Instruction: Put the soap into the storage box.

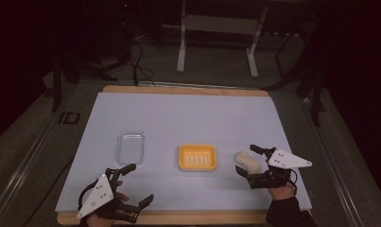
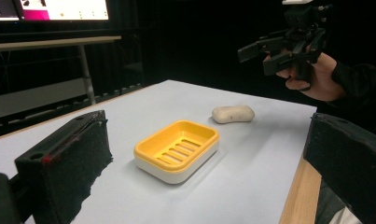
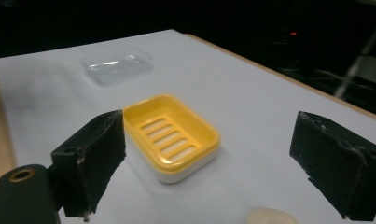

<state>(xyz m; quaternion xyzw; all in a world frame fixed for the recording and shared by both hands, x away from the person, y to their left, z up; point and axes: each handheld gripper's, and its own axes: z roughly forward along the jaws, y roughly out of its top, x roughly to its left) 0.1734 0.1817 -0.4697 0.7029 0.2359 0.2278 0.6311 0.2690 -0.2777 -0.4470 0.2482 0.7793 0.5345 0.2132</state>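
A yellow slotted soap dish sits on the white sheet near the table's front middle. A pale bar of soap lies just right of it. My right gripper hovers above the soap, open, its jaws to either side of it and nothing held; it appears raised in the left gripper view. My left gripper is open at the front left edge, empty. A clear plastic lid lies left of the dish.
The white sheet covers a wooden tabletop. White table legs and cables stand on the floor behind. A lit monitor shows at the top of the left gripper view.
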